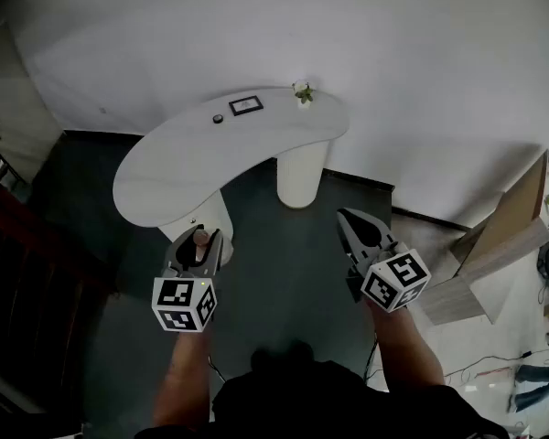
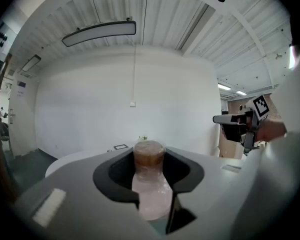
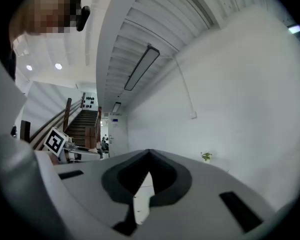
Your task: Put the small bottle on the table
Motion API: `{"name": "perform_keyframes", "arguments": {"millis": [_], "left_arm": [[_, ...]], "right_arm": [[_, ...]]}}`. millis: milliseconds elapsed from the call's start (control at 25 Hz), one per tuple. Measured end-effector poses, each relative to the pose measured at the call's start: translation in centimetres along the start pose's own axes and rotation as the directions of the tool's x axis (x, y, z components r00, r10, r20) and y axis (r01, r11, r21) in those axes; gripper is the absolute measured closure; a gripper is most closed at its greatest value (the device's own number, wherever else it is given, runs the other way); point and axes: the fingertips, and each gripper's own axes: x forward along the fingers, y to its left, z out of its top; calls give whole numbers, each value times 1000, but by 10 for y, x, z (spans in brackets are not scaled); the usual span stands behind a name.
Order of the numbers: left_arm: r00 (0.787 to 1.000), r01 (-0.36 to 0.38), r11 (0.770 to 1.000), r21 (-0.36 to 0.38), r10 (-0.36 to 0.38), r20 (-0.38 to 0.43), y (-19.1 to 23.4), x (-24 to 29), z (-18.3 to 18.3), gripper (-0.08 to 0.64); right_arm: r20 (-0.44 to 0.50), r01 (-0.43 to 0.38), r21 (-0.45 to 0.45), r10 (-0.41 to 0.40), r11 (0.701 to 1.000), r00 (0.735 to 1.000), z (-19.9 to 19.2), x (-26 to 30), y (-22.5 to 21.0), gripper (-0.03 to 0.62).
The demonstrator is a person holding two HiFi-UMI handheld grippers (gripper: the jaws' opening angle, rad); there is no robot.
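The small bottle (image 1: 201,238), pale and clear with a brown cap, stands upright between the jaws of my left gripper (image 1: 199,245), which is shut on it. In the left gripper view the bottle (image 2: 149,184) fills the gap between the grey jaws, and its cap rises above them. The gripper hangs over the dark floor, just in front of the white curved table (image 1: 178,167). My right gripper (image 1: 359,227) is off to the right over the floor. In the right gripper view its tips meet at the right gripper (image 3: 149,154) front, with nothing between them.
On the table's far end stand a small dark frame (image 1: 245,105), a round dark knob (image 1: 218,118) and a little potted plant (image 1: 303,92). Two thick white legs (image 1: 300,176) carry the table. Wooden boards (image 1: 499,245) lean at the right, with cables beside them. A white wall lies behind.
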Motion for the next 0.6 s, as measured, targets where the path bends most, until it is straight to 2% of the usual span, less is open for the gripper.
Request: {"name": "perform_keyframes", "arguments": {"millis": [400,600], "left_arm": [[1000,7,1000,8,-6,-14,-21,4,-3,414],[1000,-1,1000,15,1,-9,-43,5,1,414]], "right_arm": [[16,6,47,-6,999,1000,-5,-21,-17,586],[14,-28,57,27,998,1000,-5,-41,-28,586]]}}
